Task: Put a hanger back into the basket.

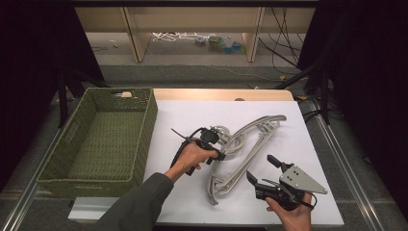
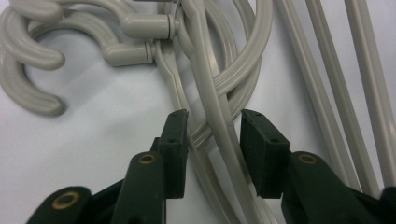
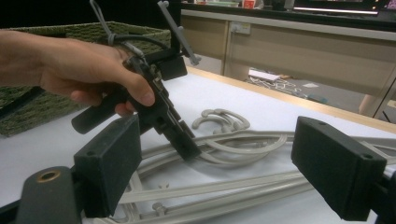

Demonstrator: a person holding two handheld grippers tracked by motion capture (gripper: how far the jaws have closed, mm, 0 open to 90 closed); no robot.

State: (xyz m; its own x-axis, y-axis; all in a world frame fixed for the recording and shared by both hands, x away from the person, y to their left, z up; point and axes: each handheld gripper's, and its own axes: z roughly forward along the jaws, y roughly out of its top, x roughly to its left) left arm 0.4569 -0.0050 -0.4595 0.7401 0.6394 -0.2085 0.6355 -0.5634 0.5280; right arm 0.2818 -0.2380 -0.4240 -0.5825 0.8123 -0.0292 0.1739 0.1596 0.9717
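On the counter (image 1: 192, 110), under a white sheet, sits the biggest thing in view: a green woven basket (image 1: 103, 137) at the left side, with nothing inside it. Just to its right, near the middle of the sheet, lies a loose bundle of grey plastic hangers (image 1: 243, 144), overlapping each other with their hooks (image 2: 42, 51) bunched together at the end nearer the basket.

The left gripper (image 1: 217, 144) is down at that hooked end. Its own view shows the two black jaws parted, standing on either side of a thin hanger arm where several arms cross, one pad close against the plastic and the other a little off it. So it straddles the hanger without yet pinching it. The right gripper view shows the same tool slanting down into the pile, the hand wrapped round its handle.

The right gripper (image 1: 260, 169) hangs near the lower right of the bundle, above the sheet, jaws spread wide and carrying nothing.

As for progress, the work looks barely begun: every hanger lies on the sheet and the basket holds none. The squeeze, the lift and the carry across to the basket all remain, probably repeated hanger by hanger, and the tangle may drag neighbours along.
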